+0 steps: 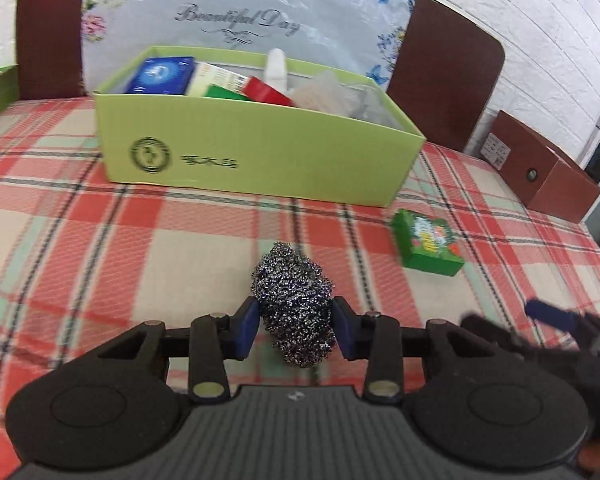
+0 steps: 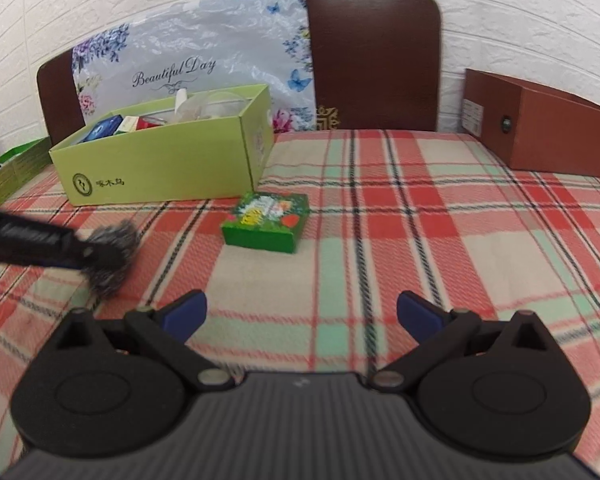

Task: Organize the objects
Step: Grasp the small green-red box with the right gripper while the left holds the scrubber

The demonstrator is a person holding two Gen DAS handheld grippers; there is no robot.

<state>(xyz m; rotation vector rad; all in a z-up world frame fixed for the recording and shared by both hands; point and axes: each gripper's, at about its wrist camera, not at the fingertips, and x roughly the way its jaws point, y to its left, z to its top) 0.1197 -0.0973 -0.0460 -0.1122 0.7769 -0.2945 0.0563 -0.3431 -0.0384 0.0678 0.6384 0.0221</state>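
The left gripper (image 1: 296, 328) is seen clamped on a steel wool scourer (image 1: 294, 306), with one blue pad (image 1: 247, 328) pressed against each side of the ball. The scourer is held near the front of the plaid tablecloth (image 1: 100, 240), roughly midway along its width; whether it is resting on the cloth or lifted just clear of it cannot be told. In the right wrist view the same scourer (image 2: 114, 256) is shown blurred at the left, gripped at the tip of the left gripper (image 2: 80, 250).

The right gripper (image 2: 302, 316) is held with its fingers wide apart, and nothing is enclosed between them; only the cloth (image 2: 420, 216) is seen below. In the left wrist view this gripper (image 1: 556, 320) appears blurred at the right edge.

A light green cardboard box (image 1: 260, 148) is set toward the back of the cloth, left of centre. Several small packages, blue, white, red and green, are seen inside it, along with a white bottle and some clear plastic. A small green packet (image 1: 426, 244) with a colourful printed top is lying flat on the cloth just in front of the box's right front corner, apart from it. A brown box (image 2: 540, 136) is placed at the back right corner of the cloth. A floral plastic bag (image 2: 204, 64) lettered "Beautiful Day" is draped over the brown headboard (image 2: 372, 56) behind the green box.
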